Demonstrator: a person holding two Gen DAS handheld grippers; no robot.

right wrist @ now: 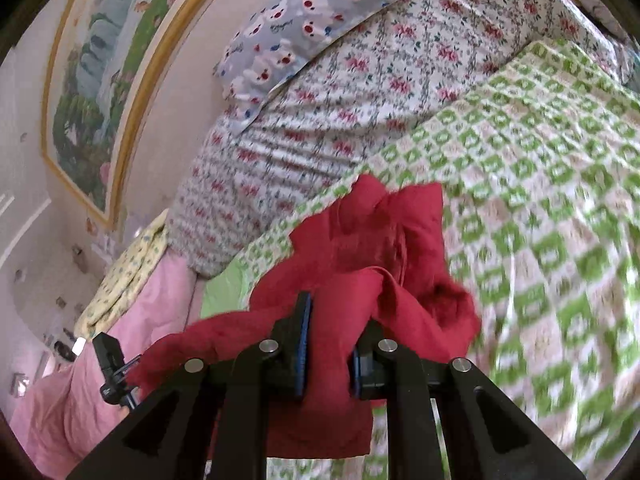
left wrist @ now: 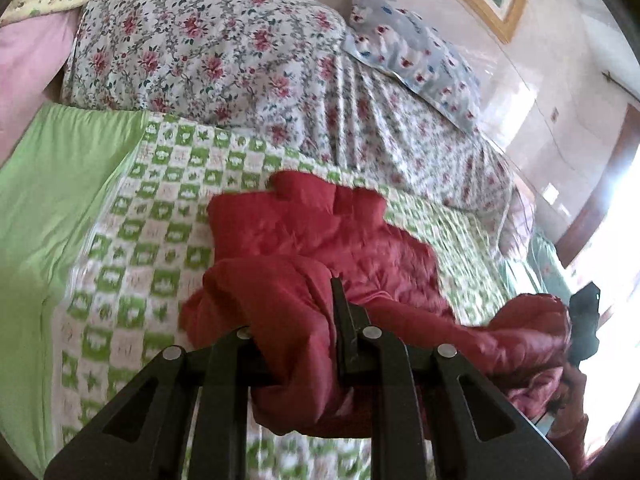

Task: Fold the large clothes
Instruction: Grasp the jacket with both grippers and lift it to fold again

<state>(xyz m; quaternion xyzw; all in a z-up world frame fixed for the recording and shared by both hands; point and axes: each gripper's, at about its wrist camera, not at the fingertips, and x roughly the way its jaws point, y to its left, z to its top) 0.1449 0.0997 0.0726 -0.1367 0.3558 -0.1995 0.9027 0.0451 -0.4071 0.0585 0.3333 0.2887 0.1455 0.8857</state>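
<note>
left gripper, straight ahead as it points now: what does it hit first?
Probably the red garment it is clamped on, bunched ahead of the left gripper; beyond that, the green checked blanket. Depth unclear.

From my remote seat I saw a bed covered by a green-and-white checked quilt [left wrist: 132,216] with a plain green border [left wrist: 52,184] along one side. On that quilt lay part of a red padded jacket [left wrist: 320,232], its far end resting flat and its near end raised off the cover. Beyond the quilt sat a bulky duvet in a red rose print [left wrist: 192,48]. A blue pillow with pink-and-white figures [left wrist: 416,60] leaned on the duvet by the wall. Pink bedding [right wrist: 100,364] lay bunched just beside the quilt's green border, with a yellow printed cloth [right wrist: 124,276] on top of it.
</note>
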